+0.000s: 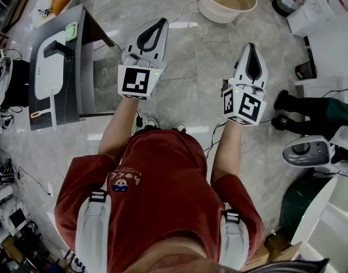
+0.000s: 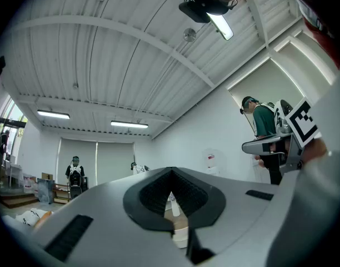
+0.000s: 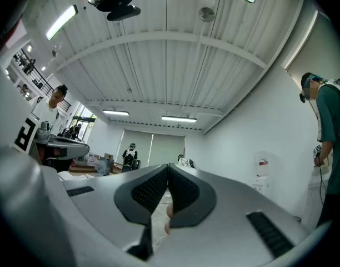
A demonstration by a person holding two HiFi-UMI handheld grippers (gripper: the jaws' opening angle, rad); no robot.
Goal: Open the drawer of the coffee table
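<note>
Head view: coffee table [image 1: 73, 90] apart, left of clenched empty left claw [image 1: 161, 23]; right claw [image 1: 251, 46] likewise clenched.

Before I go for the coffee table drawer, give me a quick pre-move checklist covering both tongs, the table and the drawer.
1. Left tongs empty: ok. Tips together, nothing between them.
2. Right tongs empty: ok. Shut, nothing held.
3. Tongs open to take a handle: not ok. Both are shut.
4. Coffee table in sight: ok. In the head view it stands to the left of the left tongs.
5. Drawer front or handle located: cannot tell. No view shows either.
6. Tongs aimed at the table: not ok. Both point out over the floor, and the gripper views show only ceiling and far walls.
</note>
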